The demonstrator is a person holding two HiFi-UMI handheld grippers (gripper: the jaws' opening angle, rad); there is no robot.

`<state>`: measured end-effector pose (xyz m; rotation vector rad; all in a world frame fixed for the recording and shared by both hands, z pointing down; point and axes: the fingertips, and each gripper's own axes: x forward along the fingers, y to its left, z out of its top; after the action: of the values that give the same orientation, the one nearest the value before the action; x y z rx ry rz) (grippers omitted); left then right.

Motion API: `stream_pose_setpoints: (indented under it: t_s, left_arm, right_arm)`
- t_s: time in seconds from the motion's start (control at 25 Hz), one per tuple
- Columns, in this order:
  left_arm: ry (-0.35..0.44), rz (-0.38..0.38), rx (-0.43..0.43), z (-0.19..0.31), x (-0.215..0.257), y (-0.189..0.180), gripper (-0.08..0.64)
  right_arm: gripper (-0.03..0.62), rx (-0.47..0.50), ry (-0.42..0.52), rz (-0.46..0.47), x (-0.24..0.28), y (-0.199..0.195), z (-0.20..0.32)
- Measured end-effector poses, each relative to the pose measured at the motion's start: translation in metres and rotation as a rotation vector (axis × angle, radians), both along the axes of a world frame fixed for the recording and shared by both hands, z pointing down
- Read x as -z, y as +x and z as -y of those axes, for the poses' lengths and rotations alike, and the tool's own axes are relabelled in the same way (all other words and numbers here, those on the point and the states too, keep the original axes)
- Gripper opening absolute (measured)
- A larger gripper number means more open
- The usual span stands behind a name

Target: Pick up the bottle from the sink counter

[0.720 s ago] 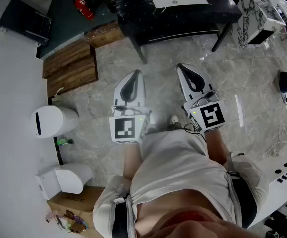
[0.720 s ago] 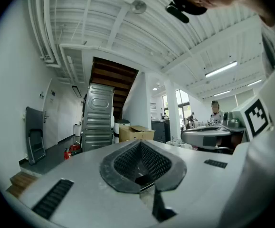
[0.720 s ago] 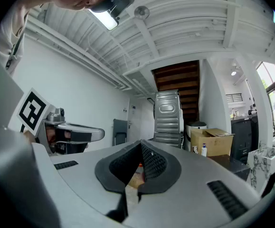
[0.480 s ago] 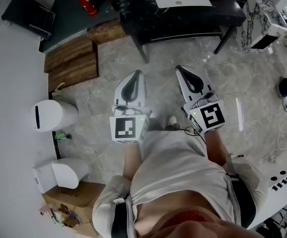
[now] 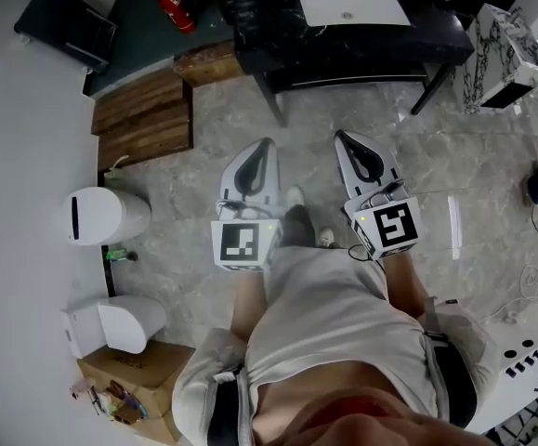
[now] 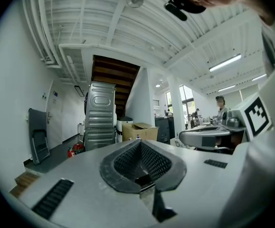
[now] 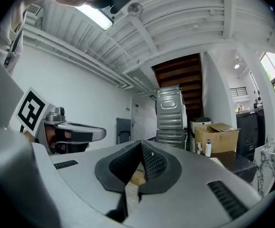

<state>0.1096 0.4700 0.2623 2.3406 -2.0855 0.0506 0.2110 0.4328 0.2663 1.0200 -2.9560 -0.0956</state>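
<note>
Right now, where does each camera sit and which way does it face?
Head view: on the person's head, steeply down at torso, left gripper, right gripper.
Left gripper view: on that gripper, level along its shut jaws.
Right gripper view: likewise level, shut jaws, bottle ahead-right.
Both gripper views share the cardboard box.

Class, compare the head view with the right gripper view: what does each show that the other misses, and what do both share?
Only the head view: the white rectangular basin, the white toilet and the red fire extinguisher. Only the right gripper view: the white ribbed ceiling, the tall silver ribbed metal unit, and the white pump bottle, seen clearly upright. Both: the black sink counter, the left gripper and the right gripper, each with jaws shut.
</note>
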Motion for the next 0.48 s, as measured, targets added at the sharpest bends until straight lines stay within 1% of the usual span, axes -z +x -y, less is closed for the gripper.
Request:
stream_pose_setpoints:
  t_s: [0.16, 0.48]
  left_arm:
    - [0.000, -0.009, 0.005, 0.017, -0.002, -0.013, 0.002]
    - [0.000, -0.030, -0.023, 0.063, -0.010, -0.041, 0.002]
  right_arm:
    - [-0.008, 0.004, 0.015, -0.015, -0.001, -0.013, 0.014]
    - [-0.008, -0.018, 0.017, -0.035, -0.004, -0.042, 0.061]
